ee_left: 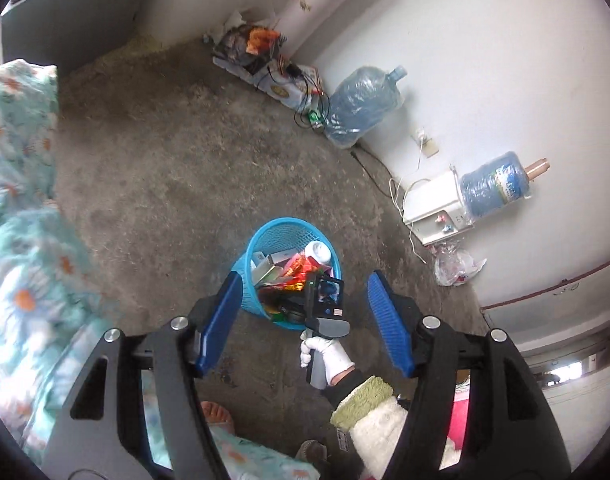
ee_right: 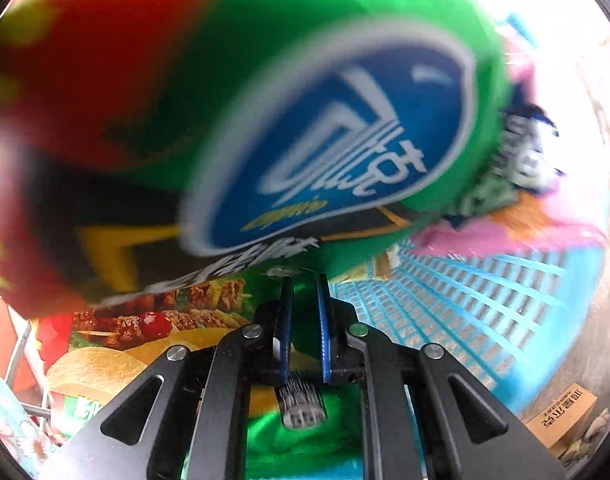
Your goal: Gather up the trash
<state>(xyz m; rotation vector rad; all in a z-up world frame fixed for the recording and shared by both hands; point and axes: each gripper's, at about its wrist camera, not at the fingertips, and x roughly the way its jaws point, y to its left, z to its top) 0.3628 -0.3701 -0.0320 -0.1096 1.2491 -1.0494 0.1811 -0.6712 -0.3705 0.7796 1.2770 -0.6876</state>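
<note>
A blue mesh trash basket (ee_left: pixel 283 236) stands on the concrete floor, holding boxes, wrappers and a white bottle. My left gripper (ee_left: pixel 305 300) is open and empty, held high above it. My right gripper (ee_right: pixel 305 280) is shut on a green chip bag (ee_right: pixel 345 80), which fills most of the right wrist view and is blurred. The bag hangs inside the basket, whose blue mesh wall (ee_right: pixel 485 300) shows at the right. In the left wrist view the right gripper body (ee_left: pixel 325 308) hovers over the basket's near rim.
A floral bedspread (ee_left: pixel 21 200) lies at the left. Along the wall stand a pile of clutter (ee_left: pixel 265 60), two blue water jugs (ee_left: pixel 365 104), a white dispenser (ee_left: pixel 437 212) with cords and a plastic bag (ee_left: pixel 457 266). A cardboard box (ee_right: pixel 561 416) sits beside the basket.
</note>
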